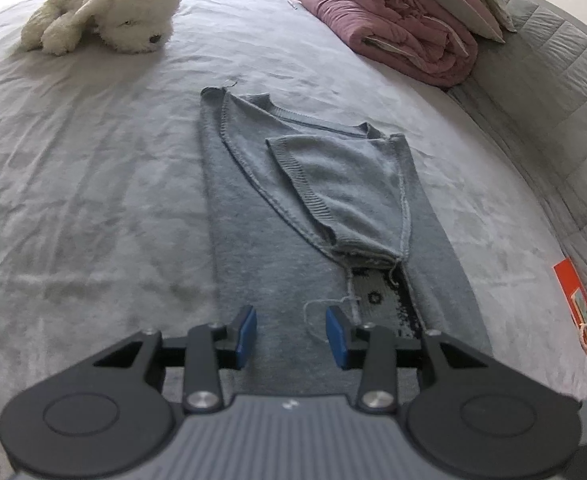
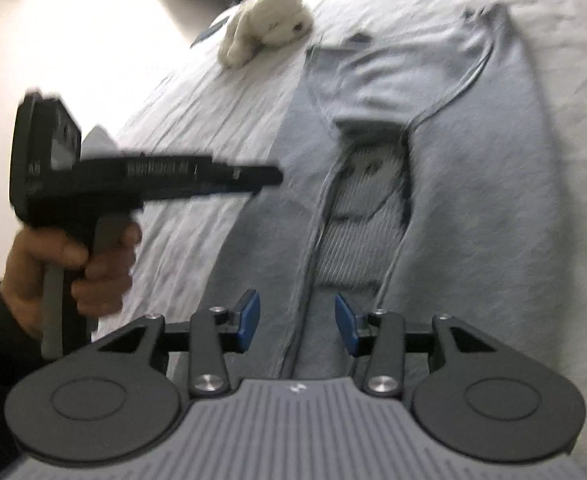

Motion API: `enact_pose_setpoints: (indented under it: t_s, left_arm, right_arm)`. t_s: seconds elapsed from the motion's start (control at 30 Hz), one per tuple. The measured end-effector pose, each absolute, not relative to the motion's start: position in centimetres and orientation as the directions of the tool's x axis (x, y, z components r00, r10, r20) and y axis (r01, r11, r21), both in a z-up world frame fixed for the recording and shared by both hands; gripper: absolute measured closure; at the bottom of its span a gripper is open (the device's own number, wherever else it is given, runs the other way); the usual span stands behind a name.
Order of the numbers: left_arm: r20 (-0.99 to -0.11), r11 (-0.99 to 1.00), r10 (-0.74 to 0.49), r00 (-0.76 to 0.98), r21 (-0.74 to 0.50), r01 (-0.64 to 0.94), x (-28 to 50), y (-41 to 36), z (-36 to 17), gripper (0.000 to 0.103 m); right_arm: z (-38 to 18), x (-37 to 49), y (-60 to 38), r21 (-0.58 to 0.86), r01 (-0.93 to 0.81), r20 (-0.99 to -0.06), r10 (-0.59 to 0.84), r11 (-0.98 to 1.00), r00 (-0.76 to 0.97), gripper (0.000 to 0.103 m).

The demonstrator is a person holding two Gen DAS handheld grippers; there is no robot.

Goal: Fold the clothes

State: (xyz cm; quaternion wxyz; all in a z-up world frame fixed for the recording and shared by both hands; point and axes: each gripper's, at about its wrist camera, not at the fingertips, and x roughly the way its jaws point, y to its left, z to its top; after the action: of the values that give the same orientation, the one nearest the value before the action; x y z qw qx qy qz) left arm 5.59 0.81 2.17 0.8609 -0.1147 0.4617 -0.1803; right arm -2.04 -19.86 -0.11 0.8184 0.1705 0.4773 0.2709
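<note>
One grey sweater [image 1: 325,216] lies partly folded, sleeves in, mid-bed [image 1: 93,200] w/ one white plush dog [image 1: 105,16] & one pile of rolled bedding [image 1: 405,28] beyond, as left hand-held gripper [image 1: 291,334] & right hand-held gripper [image 2: 297,322] hover above it, both released, grasping nothing.

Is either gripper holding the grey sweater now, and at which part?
Neither. The left gripper and right gripper are both open above the grey sweater, with nothing between their fingers.
</note>
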Motion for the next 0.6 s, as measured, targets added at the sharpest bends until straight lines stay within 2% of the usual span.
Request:
enact_pose_setpoints:
  t_s: [0.07, 0.1, 0.17, 0.2, 0.43, 0.6]
  left_arm:
    - [-0.756, 0.909, -0.416, 0.505, -0.362, 0.207, 5.7, 0.7, 2.1, 0.063]
    - [-0.757, 0.909, -0.416, 0.504, -0.361, 0.209, 5.7, 0.7, 2.0, 0.063]
    - [-0.757, 0.910, -0.415, 0.504, -0.354, 0.217, 5.6, 0.5, 2.0, 0.061]
    - [-0.758, 0.911, -0.413, 0.505, -0.350, 0.220, 5.6, 0.4, 1.9, 0.061]
    - [-0.752, 0.906, -0.422, 0.507, -0.337, 0.255, 5.1, -0.1, 2.2, 0.058]
    - [-0.764, 0.913, -0.407, 0.500, -0.318, 0.258, 5.1, -0.5, 1.7, 0.058]
  right_arm:
    - [-0.5, -2.6, -19.3, 0.527, -0.308, -0.694, 0.611, 0.792, 0.381, 0.057]
    - [-0.5, -2.8, -19.1, 0.510, -0.319, -0.700, 0.601, 0.798, 0.386, 0.061]
    - [-0.5, -2.9, -18.9, 0.476, -0.330, -0.712, 0.577, 0.816, 0.400, 0.076]
    - [-0.6, -2.8, -19.1, 0.472, -0.322, -0.716, 0.570, 0.821, 0.403, 0.098]
    - [1.1, -3.7, -20.1, 0.488, -0.297, -0.687, 0.571, 0.821, 0.449, 0.100]
    - [0.2, -3.1, -20.4, 0.488, -0.250, -0.713, 0.547, 0.836, 0.439, 0.099]
